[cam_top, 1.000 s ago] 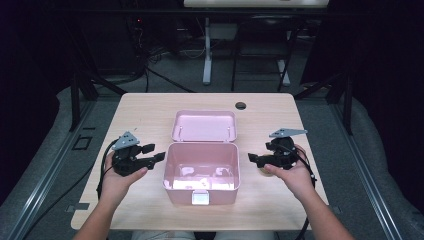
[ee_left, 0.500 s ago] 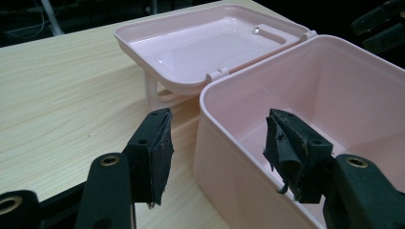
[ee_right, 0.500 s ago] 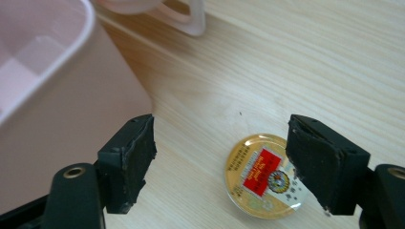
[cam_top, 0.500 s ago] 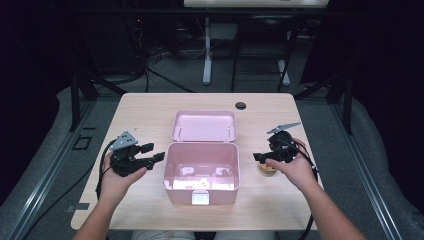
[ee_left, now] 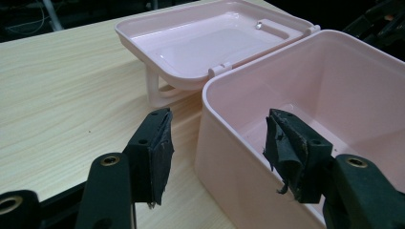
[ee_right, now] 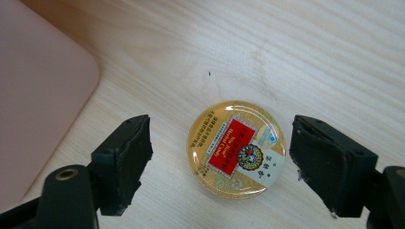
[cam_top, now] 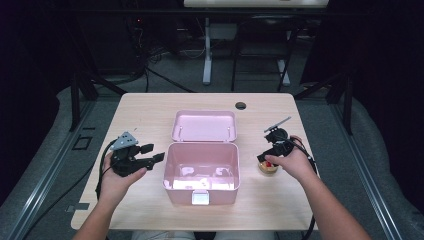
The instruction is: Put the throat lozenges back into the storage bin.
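A pink plastic box point(cam_top: 200, 172) stands open at the table's middle, its lid point(cam_top: 204, 125) laid back behind it. My left gripper point(cam_top: 154, 153) is open just left of the box; in the left gripper view its jaws straddle the box's near left wall point(ee_left: 229, 143). A small round gold tin point(ee_right: 236, 148) with a red label lies flat on the table right of the box point(ee_right: 33, 90). My right gripper point(ee_right: 219, 164) is open, tilted down over the tin point(cam_top: 268, 166), one jaw on each side, not touching it.
The light wooden table point(cam_top: 150, 107) has a round cable hole point(cam_top: 241, 105) near its far edge. Dark floor, cables and a white stand leg point(cam_top: 207, 50) lie beyond the table. Both forearms come in from the bottom edge.
My right gripper has tipped downward and moved in over the gold tin, which now lies between its jaws. The left gripper has barely moved.
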Available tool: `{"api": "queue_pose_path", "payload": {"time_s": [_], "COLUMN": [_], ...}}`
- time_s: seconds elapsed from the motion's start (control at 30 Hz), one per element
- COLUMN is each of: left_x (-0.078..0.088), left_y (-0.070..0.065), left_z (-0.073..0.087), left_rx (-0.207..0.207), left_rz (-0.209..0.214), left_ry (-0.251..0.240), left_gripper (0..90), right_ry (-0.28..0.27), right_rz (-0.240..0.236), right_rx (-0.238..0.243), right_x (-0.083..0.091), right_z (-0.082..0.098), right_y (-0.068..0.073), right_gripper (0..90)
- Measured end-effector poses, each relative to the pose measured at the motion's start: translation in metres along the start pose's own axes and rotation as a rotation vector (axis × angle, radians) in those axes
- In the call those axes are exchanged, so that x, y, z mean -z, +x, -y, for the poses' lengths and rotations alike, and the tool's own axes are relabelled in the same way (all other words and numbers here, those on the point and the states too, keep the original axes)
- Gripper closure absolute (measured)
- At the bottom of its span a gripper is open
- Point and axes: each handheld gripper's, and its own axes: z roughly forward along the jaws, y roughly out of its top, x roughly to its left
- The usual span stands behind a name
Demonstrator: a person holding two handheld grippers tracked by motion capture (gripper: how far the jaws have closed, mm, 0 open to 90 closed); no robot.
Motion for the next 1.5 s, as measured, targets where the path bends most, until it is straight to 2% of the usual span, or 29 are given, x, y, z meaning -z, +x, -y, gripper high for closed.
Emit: {"api": "queue_pose_path", "payload": {"time_s": [0.23, 0.3, 0.57, 0.67, 0.83, 1.03, 1.17, 1.3, 1.33, 1.5], "left_x": [0.0, 0.0, 0.0, 0.0, 0.0, -0.001, -0.001, -0.001, -0.001, -0.001], "left_y": [0.001, 0.002, 0.003, 0.003, 0.003, 0.004, 0.004, 0.004, 0.004, 0.005], "left_z": [0.0, 0.001, 0.001, 0.001, 0.002, 0.002, 0.002, 0.003, 0.003, 0.003], "left_rx": [-0.004, -0.004, -0.003, -0.001, 0.0, 0.004, 0.007, 0.007, 0.01, 0.01], "left_rz": [-0.012, -0.014, -0.014, -0.014, -0.014, -0.012, -0.01, -0.011, -0.011, -0.013], "left_ry": [0.002, 0.003, 0.007, 0.009, 0.009, 0.011, 0.01, 0.011, 0.009, 0.009], "left_gripper": [42.0, 42.0, 42.1, 42.0, 42.0, 42.0, 42.0, 42.0, 42.0, 42.0], "right_ry": [0.076, 0.101, 0.172, 0.183, 0.21, 0.238, 0.237, 0.267, 0.257, 0.276], "right_rz": [0.007, 0.002, 0.015, 0.017, 0.021, 0.027, 0.031, 0.037, 0.04, 0.046], "right_rx": [-0.002, -0.016, -0.011, -0.026, -0.024, -0.003, -0.002, -0.004, -0.003, 0.0], "right_x": [-0.011, -0.014, -0.027, -0.03, -0.036, -0.042, -0.045, -0.047, -0.048, -0.05], "right_z": [-0.007, -0.009, -0.01, -0.01, -0.011, -0.011, -0.01, -0.011, -0.01, -0.01], "right_y": [-0.002, -0.003, -0.006, -0.006, -0.007, -0.007, -0.007, -0.008, -0.009, -0.01], "right_gripper": [19.1, 18.4, 16.0, 15.9, 15.6, 15.6, 14.9, 14.9, 14.9, 14.9]}}
